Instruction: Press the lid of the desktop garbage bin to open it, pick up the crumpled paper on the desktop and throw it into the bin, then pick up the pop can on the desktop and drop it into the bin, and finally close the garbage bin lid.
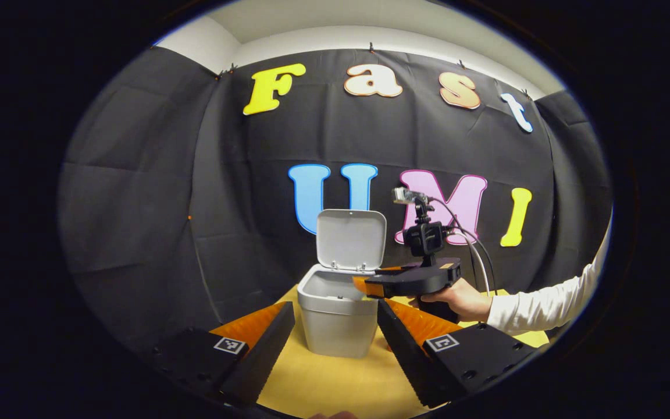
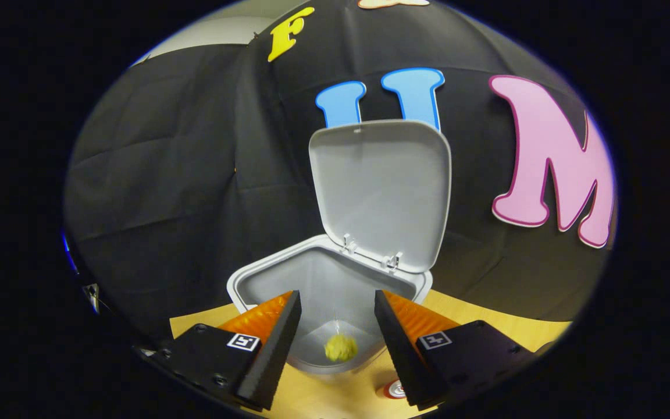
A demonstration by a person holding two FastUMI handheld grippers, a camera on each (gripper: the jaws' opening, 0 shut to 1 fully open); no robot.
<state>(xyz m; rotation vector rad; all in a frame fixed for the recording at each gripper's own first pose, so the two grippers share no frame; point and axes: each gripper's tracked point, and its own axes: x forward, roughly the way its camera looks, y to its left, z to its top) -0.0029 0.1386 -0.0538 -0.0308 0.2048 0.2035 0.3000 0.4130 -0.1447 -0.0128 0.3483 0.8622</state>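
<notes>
A grey desktop bin (image 1: 335, 326) stands on the tan table with its lid (image 1: 351, 240) swung upright at the back. My left gripper (image 1: 335, 305) is open in front of the bin, a little short of it, holding nothing. My right gripper (image 1: 370, 284), held by a hand, hovers over the bin's right rim. In the right gripper view the right gripper (image 2: 337, 297) is open above the bin's mouth (image 2: 265, 279). A yellow crumpled paper (image 2: 341, 347), slightly blurred, is low inside the bin between the fingers. The top of a red-and-white pop can (image 2: 393, 389) peeks out by the right finger.
A white sleeve (image 1: 550, 305) reaches in from the right behind the hand (image 1: 457, 297). The tan table (image 1: 323, 384) runs from the bin toward me. Black cloth walls close off the back and both sides just behind the bin.
</notes>
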